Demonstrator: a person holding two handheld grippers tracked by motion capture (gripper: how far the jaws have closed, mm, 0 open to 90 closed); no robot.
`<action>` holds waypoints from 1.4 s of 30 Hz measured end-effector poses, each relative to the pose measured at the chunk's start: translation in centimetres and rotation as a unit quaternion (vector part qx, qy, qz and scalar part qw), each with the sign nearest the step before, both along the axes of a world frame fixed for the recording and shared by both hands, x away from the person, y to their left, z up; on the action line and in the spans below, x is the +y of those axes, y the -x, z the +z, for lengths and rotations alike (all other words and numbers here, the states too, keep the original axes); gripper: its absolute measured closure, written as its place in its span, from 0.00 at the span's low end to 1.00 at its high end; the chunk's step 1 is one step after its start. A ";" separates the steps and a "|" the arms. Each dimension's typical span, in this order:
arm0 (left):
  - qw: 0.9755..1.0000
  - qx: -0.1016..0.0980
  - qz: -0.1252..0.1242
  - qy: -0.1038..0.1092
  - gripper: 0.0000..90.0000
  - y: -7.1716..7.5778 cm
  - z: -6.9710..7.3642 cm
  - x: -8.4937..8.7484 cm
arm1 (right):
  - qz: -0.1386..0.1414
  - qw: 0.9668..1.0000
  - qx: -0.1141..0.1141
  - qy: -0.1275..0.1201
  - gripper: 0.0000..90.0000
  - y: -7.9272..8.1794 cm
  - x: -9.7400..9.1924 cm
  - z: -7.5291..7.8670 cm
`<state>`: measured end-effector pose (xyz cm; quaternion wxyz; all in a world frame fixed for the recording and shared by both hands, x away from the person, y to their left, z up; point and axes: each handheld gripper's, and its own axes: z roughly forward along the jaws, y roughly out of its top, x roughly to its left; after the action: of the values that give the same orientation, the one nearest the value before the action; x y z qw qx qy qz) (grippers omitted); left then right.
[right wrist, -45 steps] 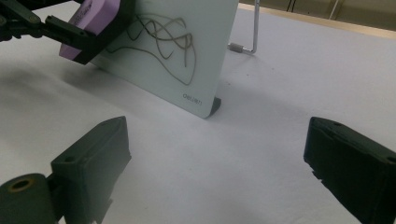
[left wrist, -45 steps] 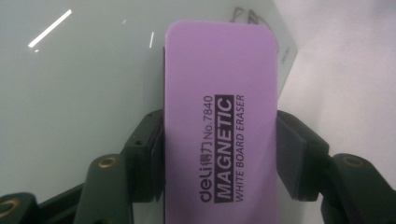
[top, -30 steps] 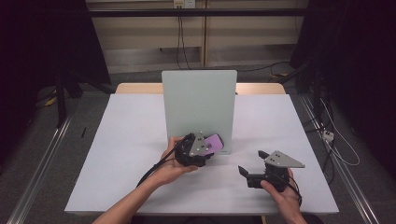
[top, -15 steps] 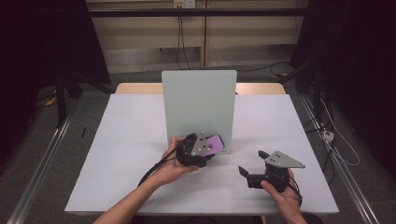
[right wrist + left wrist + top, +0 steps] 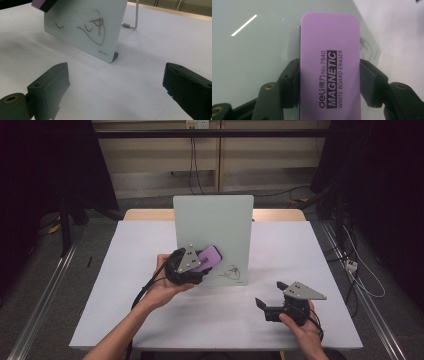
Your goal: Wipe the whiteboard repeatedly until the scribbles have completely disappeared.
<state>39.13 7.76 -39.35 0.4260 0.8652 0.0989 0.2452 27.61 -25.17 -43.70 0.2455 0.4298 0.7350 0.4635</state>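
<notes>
A small glass whiteboard (image 5: pixel 215 227) leans upright on a stand at the table's middle, with dark scribbles (image 5: pixel 231 271) near its lower right corner. My left gripper (image 5: pixel 201 262) is shut on a purple magnetic whiteboard eraser (image 5: pixel 209 257), pressed flat against the board's lower left part. In the left gripper view the eraser (image 5: pixel 329 67) sits between both jaws, its label readable, and the scribbles (image 5: pixel 367 48) lie just to its right. My right gripper (image 5: pixel 270 297) rests open near the table's front right, empty. The right gripper view shows the scribbles (image 5: pixel 93 26) and the eraser's corner (image 5: pixel 43 5).
The table (image 5: pixel 125 270) has a white top with bare room left and right of the board. A metal stand leg (image 5: pixel 131 25) sticks out behind the board. Cables and dark curtains lie beyond the table's far edge.
The left gripper and the eraser have hardly shifted on the board. The right gripper has stayed where it was.
</notes>
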 end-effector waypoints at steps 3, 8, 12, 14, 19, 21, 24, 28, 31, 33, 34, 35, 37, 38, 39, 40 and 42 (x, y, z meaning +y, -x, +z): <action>1.000 -0.002 -0.009 -0.018 0.46 0.6 -1.5 0.7 | 0.000 1.000 0.000 0.000 0.08 0.0 0.0 0.0; 1.000 -0.006 -0.017 -0.017 0.46 0.7 -2.2 1.5 | -0.001 1.000 0.000 0.000 0.08 0.0 0.0 0.0; 0.999 -0.009 -0.036 -0.038 0.46 0.9 -2.9 1.0 | 0.000 1.000 0.001 -0.001 0.08 0.0 0.1 0.0; 0.998 -0.008 -0.042 -0.048 0.46 1.1 -3.4 0.7 | 0.000 1.000 0.001 -0.001 0.08 0.0 0.1 0.0; 0.997 0.000 -0.055 -0.059 0.46 1.2 -3.8 0.2 | 0.000 1.000 0.001 -0.002 0.08 0.0 0.0 0.0; 0.996 0.009 -0.064 -0.058 0.46 1.2 -4.1 0.0 | 0.000 1.000 0.001 -0.002 0.08 0.0 0.0 0.0; 0.994 0.005 -0.076 -0.073 0.46 1.3 -4.5 -0.8 | 0.000 1.000 0.000 -0.002 0.08 0.0 0.1 0.0; 0.993 0.007 -0.085 -0.076 0.46 1.3 -4.5 -1.2 | 0.000 1.000 0.001 -0.002 0.08 0.0 0.0 0.0; 0.992 0.013 -0.094 -0.081 0.46 1.1 -4.5 -1.6 | 0.000 1.000 0.001 -0.002 0.08 0.0 0.1 0.0; 0.991 0.013 -0.099 -0.086 0.46 1.1 -4.3 -2.1 | 0.000 1.000 0.002 -0.002 0.08 0.0 0.1 0.0; 0.991 0.012 -0.099 -0.086 0.46 1.0 -4.2 -2.3 | 0.001 1.000 0.001 -0.001 0.08 0.0 0.1 0.0; 0.991 0.006 -0.101 -0.083 0.46 0.9 -3.9 -2.5 | 0.001 1.000 0.001 -0.001 0.08 0.0 0.1 0.0; 0.993 0.004 -0.093 -0.067 0.46 0.6 -3.1 -2.5 | 0.001 1.000 0.001 -0.002 0.08 0.0 0.0 0.0; 0.994 0.000 -0.090 -0.061 0.46 0.4 -2.6 -2.5 | 0.000 1.000 0.001 -0.002 0.08 0.0 0.0 0.0; 0.995 -0.005 -0.085 -0.054 0.46 0.2 -2.0 -2.3 | 0.000 1.000 0.001 -0.003 0.08 0.0 0.0 0.0; 0.996 -0.008 -0.080 -0.041 0.46 -0.1 -1.3 -2.0 | 0.000 1.000 0.001 -0.003 0.08 0.0 0.0 0.0; 0.998 -0.013 -0.065 -0.014 0.46 -0.7 0.1 -1.3 | 0.001 1.000 0.000 -0.003 0.08 0.1 0.0 0.0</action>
<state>39.81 6.51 -39.26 0.4301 0.8724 0.0331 0.2298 27.54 -25.19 -43.68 0.2432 0.4299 0.7341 0.4660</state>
